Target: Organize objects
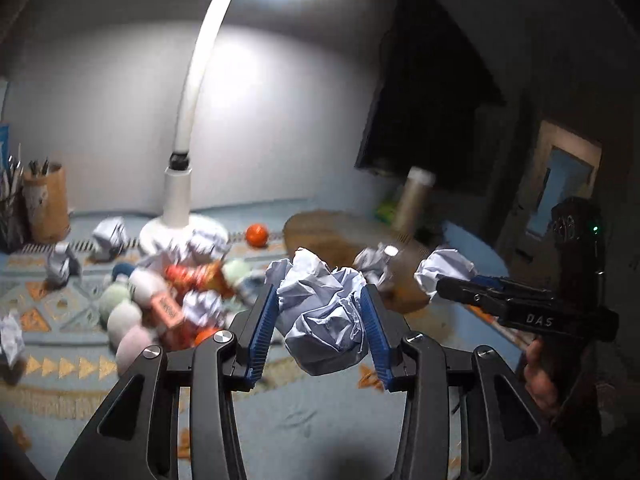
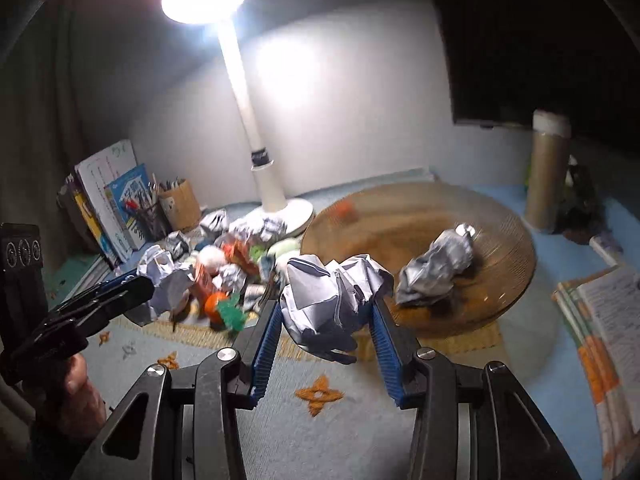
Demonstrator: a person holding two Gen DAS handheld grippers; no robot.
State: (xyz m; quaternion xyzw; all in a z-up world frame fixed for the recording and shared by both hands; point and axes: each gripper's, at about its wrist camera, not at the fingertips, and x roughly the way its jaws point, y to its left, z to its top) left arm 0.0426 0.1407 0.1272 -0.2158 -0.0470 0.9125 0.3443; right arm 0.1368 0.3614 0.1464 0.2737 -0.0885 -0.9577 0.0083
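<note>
In the left wrist view my left gripper (image 1: 320, 294) is shut on a crumpled white paper ball (image 1: 324, 320), lifted above the patterned mat. My right gripper (image 1: 440, 286) shows at the right, its fingers closed on a second paper ball (image 1: 444, 270). The right wrist view has that ball (image 2: 332, 304) pinched between my right gripper's (image 2: 328, 302) blue pads (image 2: 266, 344). My left gripper (image 2: 138, 292) shows at the left with its ball (image 2: 168, 280). Ahead sits a round brown woven basket (image 2: 500, 240) with one crumpled paper (image 2: 436, 268) inside.
A pile (image 1: 160, 296) of plush balls, orange packets and paper balls lies by the white lamp base (image 1: 180, 224). An orange ball (image 1: 256, 235) rests behind it. A pencil cup (image 2: 180, 204) and books (image 2: 116, 200) stand at the left; a cardboard tube (image 2: 548, 176) and an open notebook (image 2: 608, 320) at the right.
</note>
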